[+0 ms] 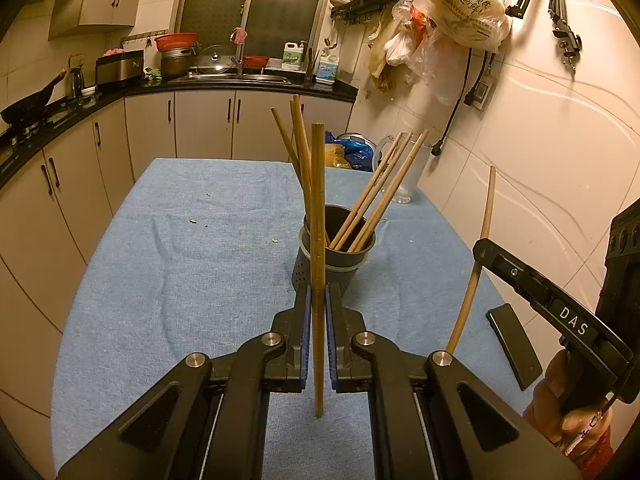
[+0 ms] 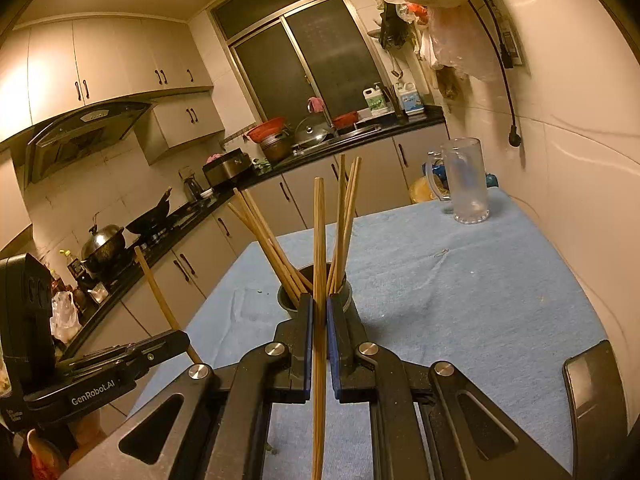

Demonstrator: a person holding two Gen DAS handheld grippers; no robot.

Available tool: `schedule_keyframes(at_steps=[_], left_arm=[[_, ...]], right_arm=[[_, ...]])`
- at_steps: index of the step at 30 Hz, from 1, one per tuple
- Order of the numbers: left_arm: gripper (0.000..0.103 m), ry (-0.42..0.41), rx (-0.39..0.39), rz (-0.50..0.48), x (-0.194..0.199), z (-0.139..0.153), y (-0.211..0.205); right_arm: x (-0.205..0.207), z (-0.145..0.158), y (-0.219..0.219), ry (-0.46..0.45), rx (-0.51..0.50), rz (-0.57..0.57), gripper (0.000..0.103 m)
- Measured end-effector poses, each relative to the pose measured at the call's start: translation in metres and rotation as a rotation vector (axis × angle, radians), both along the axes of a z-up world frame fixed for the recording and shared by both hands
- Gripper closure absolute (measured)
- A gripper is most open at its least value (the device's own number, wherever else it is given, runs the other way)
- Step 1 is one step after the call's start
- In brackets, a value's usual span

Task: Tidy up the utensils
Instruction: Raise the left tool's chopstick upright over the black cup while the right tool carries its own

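In the left wrist view my left gripper (image 1: 318, 294) is shut on a wooden chopstick (image 1: 317, 208) that stands upright between its blue pads. Just beyond it a dark grey utensil holder (image 1: 340, 268) on the blue cloth (image 1: 180, 264) holds several chopsticks (image 1: 372, 204) that fan outward. At the right, my right gripper (image 1: 483, 247) holds another chopstick (image 1: 486, 216). In the right wrist view the right gripper (image 2: 319, 306) is shut on its upright chopstick (image 2: 319, 232), close in front of the holder (image 2: 285, 300). The left gripper (image 2: 178, 340) and its chopstick (image 2: 154, 284) show at the left.
A clear glass mug (image 2: 466, 184) stands at the table's far right corner. A black phone (image 1: 514, 346) lies near the right edge, by the tiled wall. Kitchen counters with a stove and sink run along the left and back. A hand (image 1: 568, 412) grips the right tool.
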State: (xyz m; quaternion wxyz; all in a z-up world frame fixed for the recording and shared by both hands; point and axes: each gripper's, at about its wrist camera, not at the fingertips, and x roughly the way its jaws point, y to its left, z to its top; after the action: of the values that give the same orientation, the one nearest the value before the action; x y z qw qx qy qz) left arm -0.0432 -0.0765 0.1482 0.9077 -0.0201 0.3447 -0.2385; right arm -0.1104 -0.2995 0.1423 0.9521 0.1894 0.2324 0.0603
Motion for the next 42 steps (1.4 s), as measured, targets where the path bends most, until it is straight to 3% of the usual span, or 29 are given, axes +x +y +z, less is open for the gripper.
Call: schedule_keyframes(at_steps=[21,42], left_arm=[[0.096,-0.004,0.006,0.001,0.000,0.003,0.000],[0.096,-0.032,0.030,-0.009,0.006,0.018,-0.009]], right_arm=[[-0.002,0.005,-0.003,-0.013,0.012,-0.019,0.095],[0.011,0.035,-0.002,-0.081,0.000,-0.052,0.095]])
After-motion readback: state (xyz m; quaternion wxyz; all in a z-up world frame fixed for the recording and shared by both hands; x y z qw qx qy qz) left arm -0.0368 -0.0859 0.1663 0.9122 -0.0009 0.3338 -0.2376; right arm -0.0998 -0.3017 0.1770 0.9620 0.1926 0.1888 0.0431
